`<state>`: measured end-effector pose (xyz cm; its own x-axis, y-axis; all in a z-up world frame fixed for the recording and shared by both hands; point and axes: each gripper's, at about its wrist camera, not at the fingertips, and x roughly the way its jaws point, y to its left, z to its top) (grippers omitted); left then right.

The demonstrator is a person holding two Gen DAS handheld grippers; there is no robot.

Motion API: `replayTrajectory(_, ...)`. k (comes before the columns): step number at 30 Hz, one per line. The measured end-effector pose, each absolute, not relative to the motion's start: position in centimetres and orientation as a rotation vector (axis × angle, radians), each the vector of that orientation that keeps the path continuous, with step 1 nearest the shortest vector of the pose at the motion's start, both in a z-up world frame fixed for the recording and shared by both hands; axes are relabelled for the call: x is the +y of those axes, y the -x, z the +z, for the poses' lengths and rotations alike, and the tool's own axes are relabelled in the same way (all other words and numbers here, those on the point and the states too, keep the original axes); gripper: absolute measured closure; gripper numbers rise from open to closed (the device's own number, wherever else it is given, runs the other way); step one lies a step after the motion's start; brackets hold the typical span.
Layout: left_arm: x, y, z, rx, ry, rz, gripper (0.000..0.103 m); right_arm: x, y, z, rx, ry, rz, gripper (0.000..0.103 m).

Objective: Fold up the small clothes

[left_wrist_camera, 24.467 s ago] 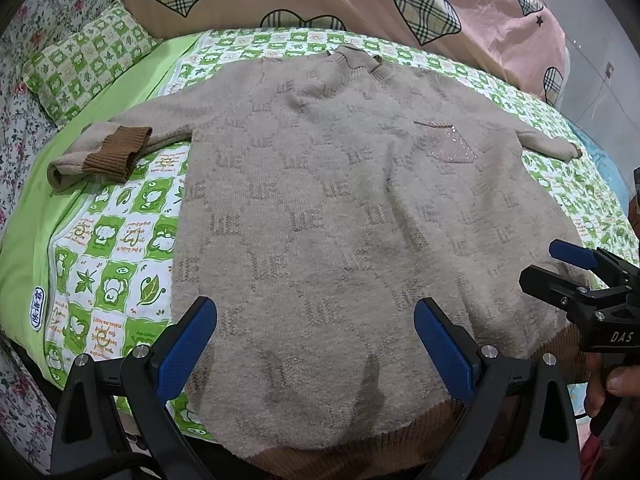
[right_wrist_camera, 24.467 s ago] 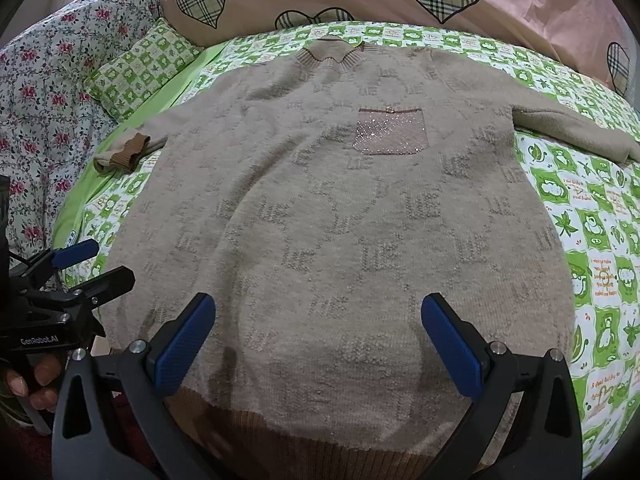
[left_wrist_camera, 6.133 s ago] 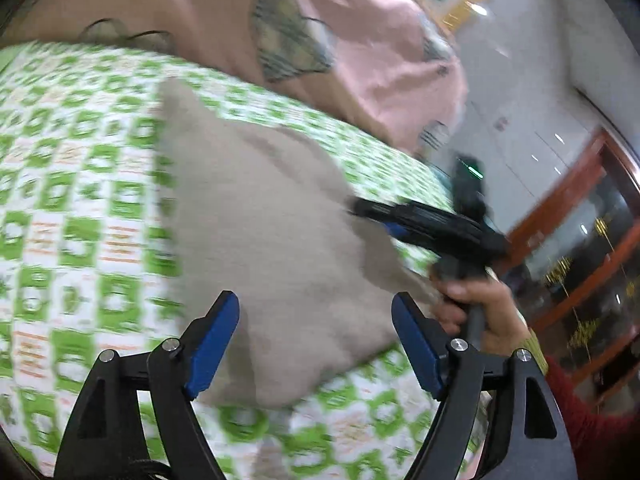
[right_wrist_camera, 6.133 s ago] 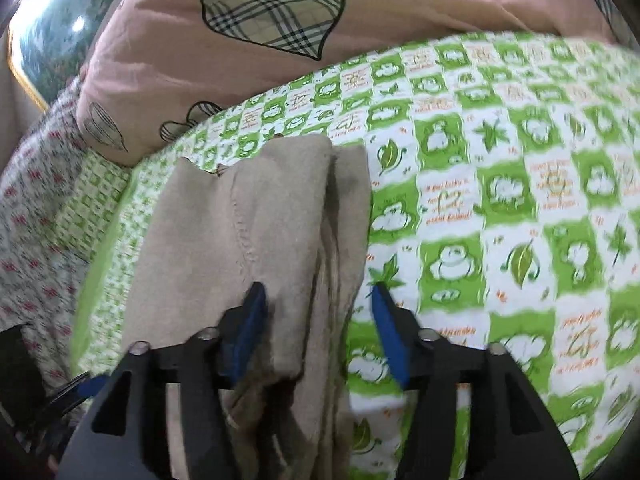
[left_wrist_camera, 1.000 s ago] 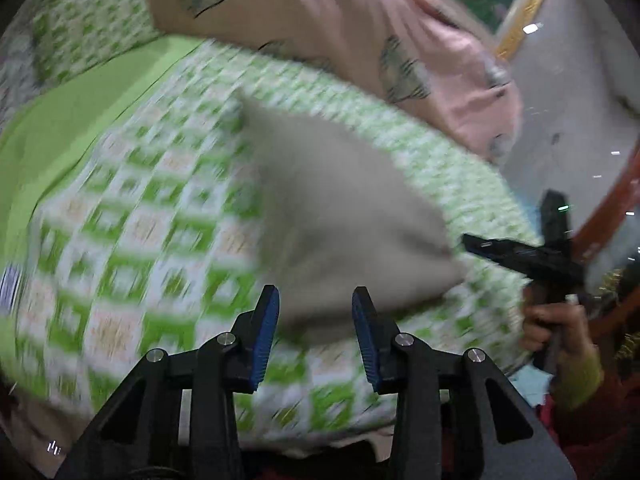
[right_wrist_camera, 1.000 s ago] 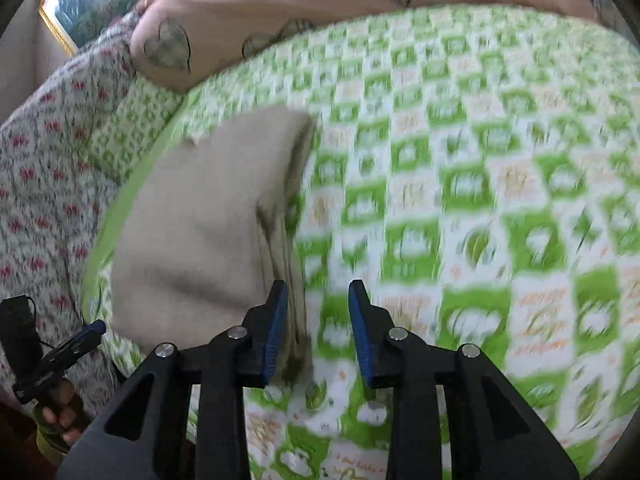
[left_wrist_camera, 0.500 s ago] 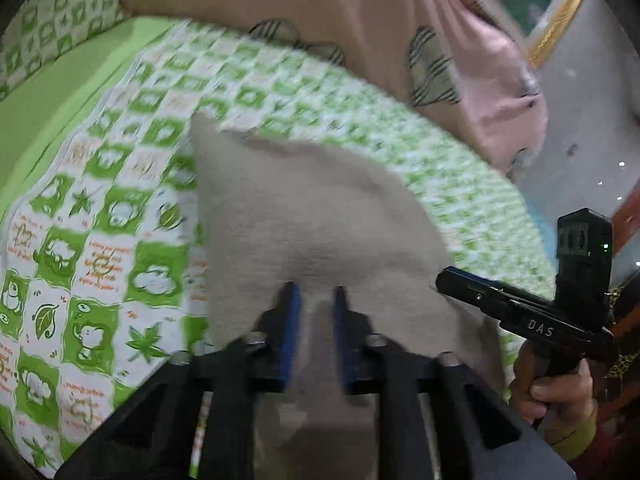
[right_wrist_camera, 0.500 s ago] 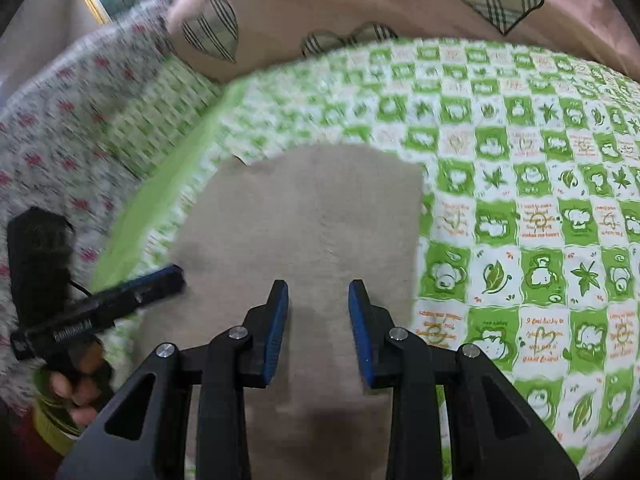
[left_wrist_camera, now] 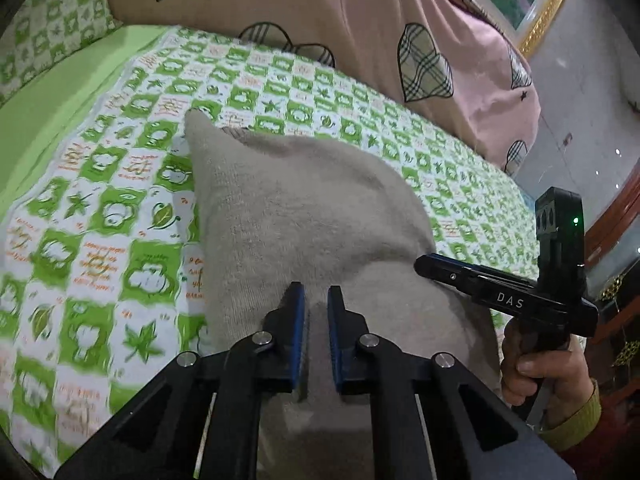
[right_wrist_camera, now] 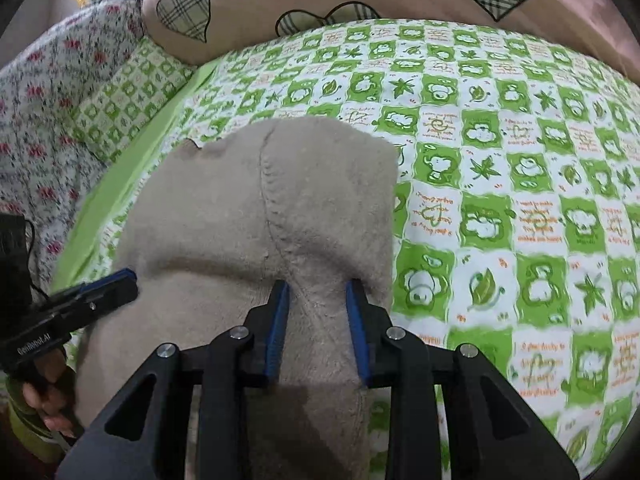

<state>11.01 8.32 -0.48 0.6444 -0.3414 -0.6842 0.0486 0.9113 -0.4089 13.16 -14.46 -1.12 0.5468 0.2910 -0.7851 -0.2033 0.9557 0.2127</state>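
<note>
The beige knit sweater (left_wrist_camera: 288, 208) lies folded into a narrow stack on the green-and-white checked bedspread (left_wrist_camera: 100, 216); it also shows in the right wrist view (right_wrist_camera: 260, 208). My left gripper (left_wrist_camera: 316, 300) is shut on the sweater's near edge, jaws almost together with cloth between them. My right gripper (right_wrist_camera: 318, 292) is shut on a thicker bunch of the sweater's near edge, jaws a little apart. The right gripper shows side-on in the left wrist view (left_wrist_camera: 500, 296), the left gripper in the right wrist view (right_wrist_camera: 80, 300). The near edge looks lifted.
A pink quilt with plaid hearts (left_wrist_camera: 320, 12) lies across the back of the bed. A green checked pillow (right_wrist_camera: 120, 100) and floral bedding (right_wrist_camera: 44, 92) lie at the left. The bed's right edge borders a tiled floor (left_wrist_camera: 580, 132).
Both grippers have closed on the sweater's near edge, the left fully and the right around a thick fold. The near part of the sweater has bunched and risen slightly.
</note>
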Motion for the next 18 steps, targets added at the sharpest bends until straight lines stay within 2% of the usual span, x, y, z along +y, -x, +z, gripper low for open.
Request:
replayTrajectory(1,8.1,-10.0,0.2,0.827,0.373,-0.233,0.076,-14.5,-12.7,-0.8,0.942,-0.107,0.292,0.073)
replayTrajectory(3,7.5,-7.7,1.5,0.792,0.352,-0.258,0.072,-14.5,-11.0,0.3,0.923,-0.116,0.297,0.073)
replayTrajectory(8,6.1,-3.2,1.3,0.808,0.332,-0.298,0.072,-14.0,-6.0,1.7,0.887,-0.113,0.408,0.072)
replayTrajectory(13,5.7,-1.9,-3.0,0.907,0.369,-0.313,0.073,-14.0,-3.3,-2.0,0.981,0.001,0.358,0.073)
replayTrajectory(18,5.5,-1.2,-3.3,0.893,0.401,-0.299,0.072,-15.7,-3.4,-2.9,0.971,-0.05,0.352,0.078)
